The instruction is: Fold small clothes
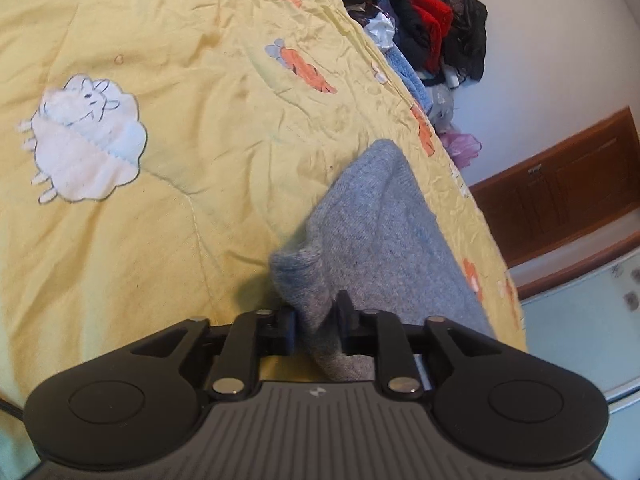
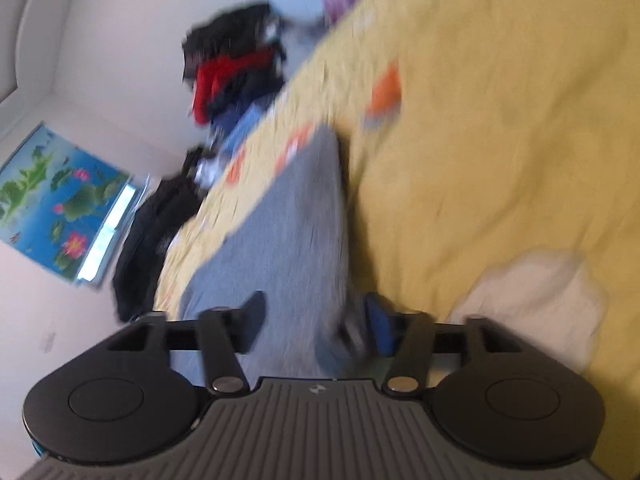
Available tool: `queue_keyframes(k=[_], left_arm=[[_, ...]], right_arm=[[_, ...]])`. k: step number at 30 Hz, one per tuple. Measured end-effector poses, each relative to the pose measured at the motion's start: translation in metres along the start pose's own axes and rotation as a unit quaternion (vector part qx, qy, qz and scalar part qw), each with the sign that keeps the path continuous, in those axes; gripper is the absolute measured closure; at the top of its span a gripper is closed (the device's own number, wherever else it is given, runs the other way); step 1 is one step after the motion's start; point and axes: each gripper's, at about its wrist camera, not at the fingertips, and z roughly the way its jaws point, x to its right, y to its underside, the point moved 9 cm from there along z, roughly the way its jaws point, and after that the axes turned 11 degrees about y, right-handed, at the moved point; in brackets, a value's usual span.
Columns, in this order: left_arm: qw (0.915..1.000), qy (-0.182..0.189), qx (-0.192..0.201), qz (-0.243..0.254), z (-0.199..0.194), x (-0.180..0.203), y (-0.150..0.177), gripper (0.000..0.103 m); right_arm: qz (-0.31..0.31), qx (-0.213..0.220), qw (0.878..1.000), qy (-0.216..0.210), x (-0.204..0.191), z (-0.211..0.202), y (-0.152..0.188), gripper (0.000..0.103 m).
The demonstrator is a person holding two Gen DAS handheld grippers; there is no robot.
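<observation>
1. The left gripper is reaching over a yellow quilt, its jaws standing narrowly apart with the near end of a grey knitted garment bunched between them; the black pads seem to be pressing the cloth on both sides, so it is gripping that end.
2. The garment is lying on the quilt near its right-hand edge in the left wrist view, stretching away from the gripper toward a rounded far end, with a loose cuff-like fold sticking out on its left side.
3. The right gripper is holding its jaws wide (this view is heavily blurred), with the grey garment passing between the fingers; whether either pad is touching the cloth cannot be told, though the gap looks wider than the fabric there.
4. A white sheep patch is showing on the quilt, well apart from the garment, with orange carrot patches along the quilt's edge.
5. A pile of dark and red clothes is sitting beyond the quilt against a pale wall.
6. A lotus picture is hanging on the wall in the right wrist view.
</observation>
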Motion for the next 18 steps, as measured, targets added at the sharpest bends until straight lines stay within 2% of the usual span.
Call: queue_keyframes(k=[2,4,5,6,7,8,11,13,15,17,18], left_arm=[[0.9997,0.012,0.014,-0.016,0.0,0.002,-0.002,0.062],[0.9995,0.007,0.029,-0.008,0.003,0.009,-0.003,0.059],[0.9993,-0.001,0.036,0.004,0.005,0.013,-0.003,0.06],[0.9988,-0.011,0.043,0.018,0.007,0.017,-0.003,0.063],[0.9981,-0.026,0.045,0.034,0.01,0.021,-0.002,0.09],[0.9971,-0.04,0.043,0.048,0.013,0.023,-0.001,0.097],[0.9907,-0.062,0.057,0.107,0.012,0.042,0.003,0.097],[0.9766,-0.066,0.058,0.196,0.015,0.066,0.013,0.097],[0.9562,-0.073,0.062,0.277,0.019,0.086,0.026,0.097],[0.938,-0.079,0.061,0.332,0.024,0.099,0.04,0.097],[0.9323,-0.082,0.06,0.347,0.027,0.102,0.045,0.097]], right_arm=[[-0.024,0.033,0.999,0.01,-0.006,-0.008,-0.018,0.032],[-0.029,0.037,0.999,-0.003,-0.018,-0.008,-0.029,0.032],[-0.032,0.034,0.999,-0.013,-0.026,-0.004,-0.032,0.032],[-0.038,0.026,0.999,-0.023,-0.036,0.001,-0.033,0.032],[-0.045,0.017,0.998,-0.031,-0.047,0.007,-0.033,0.032],[-0.052,0.006,0.998,-0.041,-0.061,0.015,-0.03,0.031],[-0.089,-0.055,0.991,-0.081,-0.11,0.042,-0.02,0.029],[-0.128,-0.096,0.981,-0.106,-0.149,0.064,-0.013,0.027],[-0.165,-0.137,0.971,-0.107,-0.186,0.086,-0.001,0.024],[-0.212,-0.17,0.954,-0.123,-0.224,0.108,0.014,0.024],[-0.23,-0.19,0.945,-0.134,-0.24,0.115,0.023,0.024]])
